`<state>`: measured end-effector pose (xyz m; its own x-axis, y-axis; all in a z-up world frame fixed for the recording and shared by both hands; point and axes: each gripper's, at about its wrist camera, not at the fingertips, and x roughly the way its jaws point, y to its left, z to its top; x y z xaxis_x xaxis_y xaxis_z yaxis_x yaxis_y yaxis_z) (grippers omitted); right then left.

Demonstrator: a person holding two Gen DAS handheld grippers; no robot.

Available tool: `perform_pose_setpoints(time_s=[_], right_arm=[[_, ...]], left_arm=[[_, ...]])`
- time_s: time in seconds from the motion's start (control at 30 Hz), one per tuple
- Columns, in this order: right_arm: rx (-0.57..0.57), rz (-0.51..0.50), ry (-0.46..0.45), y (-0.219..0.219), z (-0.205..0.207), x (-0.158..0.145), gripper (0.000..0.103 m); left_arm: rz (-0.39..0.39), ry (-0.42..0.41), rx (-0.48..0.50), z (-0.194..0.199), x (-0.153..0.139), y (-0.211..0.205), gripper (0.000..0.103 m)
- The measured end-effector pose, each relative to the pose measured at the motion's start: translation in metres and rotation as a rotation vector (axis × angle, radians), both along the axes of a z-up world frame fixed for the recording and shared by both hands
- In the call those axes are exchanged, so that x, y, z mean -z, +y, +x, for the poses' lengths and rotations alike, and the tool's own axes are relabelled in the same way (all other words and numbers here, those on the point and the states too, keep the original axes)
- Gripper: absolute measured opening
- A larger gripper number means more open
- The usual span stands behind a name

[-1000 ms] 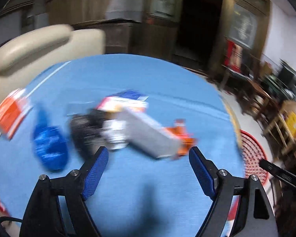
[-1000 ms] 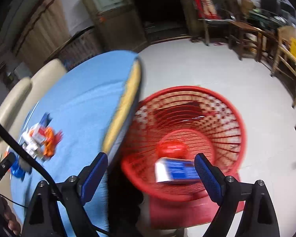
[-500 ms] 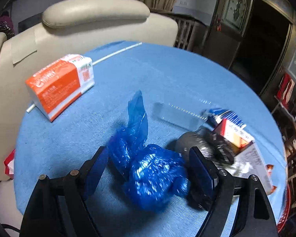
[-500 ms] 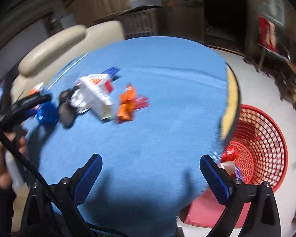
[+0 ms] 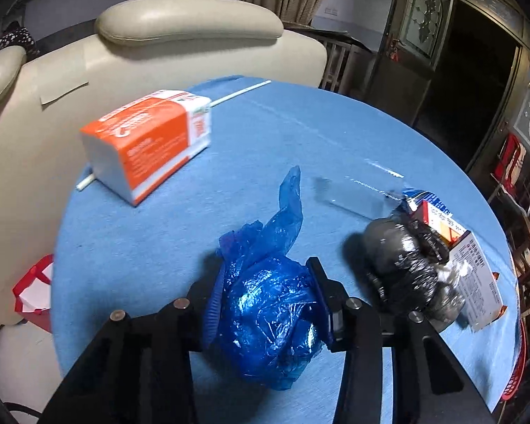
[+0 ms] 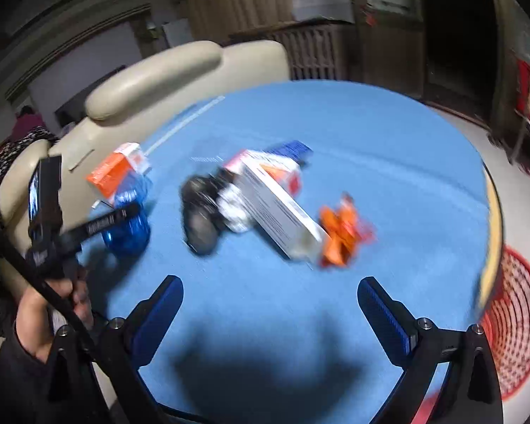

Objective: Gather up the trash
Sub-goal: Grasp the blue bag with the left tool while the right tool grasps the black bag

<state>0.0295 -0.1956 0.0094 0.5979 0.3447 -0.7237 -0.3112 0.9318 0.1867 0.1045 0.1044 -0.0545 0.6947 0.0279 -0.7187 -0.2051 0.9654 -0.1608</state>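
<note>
Blue plastic bag (image 5: 268, 314) sits near the worktop (image 5: 335, 134) edge closest to us, its loose tail pointing up and away toward the cream chair (image 5: 180, 53) — our left tongs (image 5: 265, 304) pinch its bunched body from both sides. Our right tongs (image 6: 270, 309) hover spread above bare blue cloth, aimed at the white carton (image 6: 279, 208) — red basket (image 6: 512, 321) sits right.

Your round blue table (image 5: 272, 134) carries orange-white carton (image 5: 148, 141), blue bag (image 5: 268, 304), black bag (image 5: 402, 261), white box (image 5: 477, 282), orange wrapper (image 6: 342, 233).
</note>
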Motion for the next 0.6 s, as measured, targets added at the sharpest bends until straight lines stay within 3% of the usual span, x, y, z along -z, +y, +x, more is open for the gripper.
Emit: perform_pose_setpoints(time_s=[0.23, 0.3, 0.47, 0.5, 0.57, 0.6], right_arm=[[-0.131, 0.026, -0.052, 0.06, 0.053, -0.015, 0.099], [-0.168, 0.009, -0.037, 0.081, 0.07, -0.008, 0.093], [-0.209, -0.064, 0.047, 0.114, 0.095, 0.031, 0.06], [-0.212, -0.09, 0.068, 0.119, 0.099, 0.042, 0.058], [-0.227, -0.126, 0.097, 0.127, 0.1, 0.062, 0.045], [-0.239, -0.133, 0.102, 0.128, 0.099, 0.067, 0.045]], left_arm=[[-0.007, -0.001, 0.002, -0.004, 0.006, 0.012, 0.047], [-0.007, -0.006, 0.008, -0.003, 0.007, 0.012, 0.047], [-0.028, -0.013, 0.019, -0.007, 0.009, 0.015, 0.049], [-0.028, -0.014, 0.021, -0.008, 0.009, 0.015, 0.049], [-0.028, -0.014, 0.029, -0.008, 0.01, 0.016, 0.049], [-0.03, -0.013, 0.032, -0.008, 0.011, 0.016, 0.05]])
